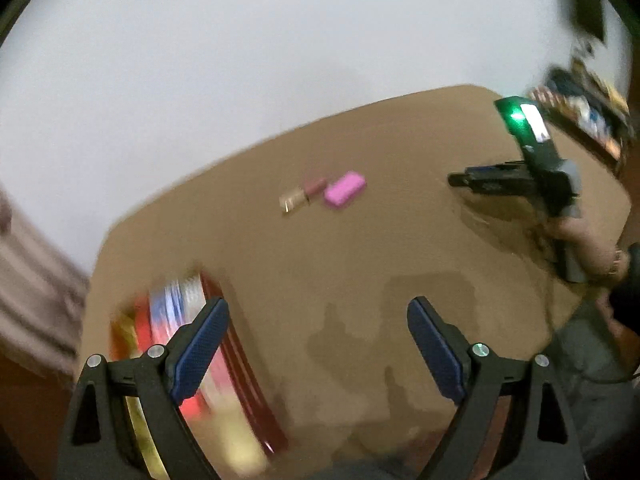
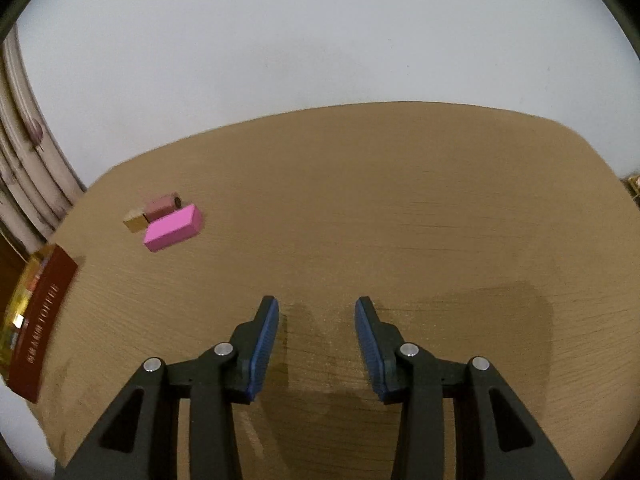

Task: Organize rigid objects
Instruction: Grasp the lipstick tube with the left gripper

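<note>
A pink block (image 1: 345,189) (image 2: 173,228) lies on the brown table (image 1: 360,248) (image 2: 400,200), touching a small gold-and-mauve tube (image 1: 302,194) (image 2: 154,212) on its side. A red box with gold trim (image 1: 236,344) (image 2: 40,320) lies near the table's left edge. My left gripper (image 1: 318,304) is open wide over the near table, empty, its left finger (image 1: 200,344) in front of the blurred box. My right gripper (image 2: 317,302) (image 1: 456,179) hovers over bare table to the right of the block, its jaws slightly apart with nothing between them.
A person's hand (image 1: 580,236) holds the right gripper's handle. A patterned curtain (image 2: 24,160) hangs at the left beyond the table. A cluttered shelf (image 1: 580,112) stands at the far right. A white wall (image 2: 320,40) backs the table.
</note>
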Action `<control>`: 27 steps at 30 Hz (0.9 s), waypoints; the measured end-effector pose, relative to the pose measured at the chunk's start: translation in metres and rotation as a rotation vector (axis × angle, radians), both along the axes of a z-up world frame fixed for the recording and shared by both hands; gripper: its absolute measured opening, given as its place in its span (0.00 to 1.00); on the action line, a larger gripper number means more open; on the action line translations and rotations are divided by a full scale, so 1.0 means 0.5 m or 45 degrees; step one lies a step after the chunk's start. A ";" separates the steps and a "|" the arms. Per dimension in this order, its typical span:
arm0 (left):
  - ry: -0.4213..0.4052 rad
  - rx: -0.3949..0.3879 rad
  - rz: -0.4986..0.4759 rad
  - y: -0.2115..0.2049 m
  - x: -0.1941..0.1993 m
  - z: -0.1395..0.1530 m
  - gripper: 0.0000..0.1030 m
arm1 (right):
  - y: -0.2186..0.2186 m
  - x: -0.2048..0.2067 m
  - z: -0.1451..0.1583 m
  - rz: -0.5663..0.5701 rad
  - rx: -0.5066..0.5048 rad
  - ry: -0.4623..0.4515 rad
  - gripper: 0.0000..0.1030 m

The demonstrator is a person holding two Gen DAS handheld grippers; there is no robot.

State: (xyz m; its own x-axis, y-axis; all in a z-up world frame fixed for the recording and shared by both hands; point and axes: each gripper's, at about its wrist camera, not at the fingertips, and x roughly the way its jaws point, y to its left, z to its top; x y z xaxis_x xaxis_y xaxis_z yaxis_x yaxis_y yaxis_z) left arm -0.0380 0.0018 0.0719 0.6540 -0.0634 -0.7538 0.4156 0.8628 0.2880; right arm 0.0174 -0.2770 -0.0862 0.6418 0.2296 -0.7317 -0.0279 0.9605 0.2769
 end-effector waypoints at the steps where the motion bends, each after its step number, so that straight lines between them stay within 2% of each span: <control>1: -0.008 0.047 -0.064 -0.010 0.043 0.001 0.86 | -0.005 0.002 0.004 0.001 0.014 -0.003 0.41; 4: 0.032 0.133 -0.184 -0.029 0.136 -0.013 0.86 | -0.023 -0.016 0.012 0.006 0.052 -0.034 0.42; 6: 0.079 0.179 -0.250 -0.039 0.204 -0.034 0.86 | -0.035 -0.024 0.016 0.010 0.071 -0.045 0.51; 11: 0.224 0.160 -0.316 -0.052 0.336 -0.087 0.86 | -0.037 -0.026 0.021 0.041 0.107 -0.069 0.52; 15: 0.302 0.197 -0.349 -0.056 0.407 -0.139 0.82 | -0.041 -0.029 0.024 0.045 0.136 -0.090 0.52; 19: 0.408 0.151 -0.372 -0.048 0.472 -0.170 0.76 | -0.054 -0.038 0.028 0.038 0.163 -0.107 0.52; 22: 0.477 0.138 -0.412 -0.051 0.496 -0.191 0.76 | -0.063 -0.045 0.033 0.037 0.170 -0.111 0.52; 27: 0.518 0.170 -0.498 -0.062 0.513 -0.221 0.75 | -0.072 -0.051 0.037 0.025 0.181 -0.112 0.52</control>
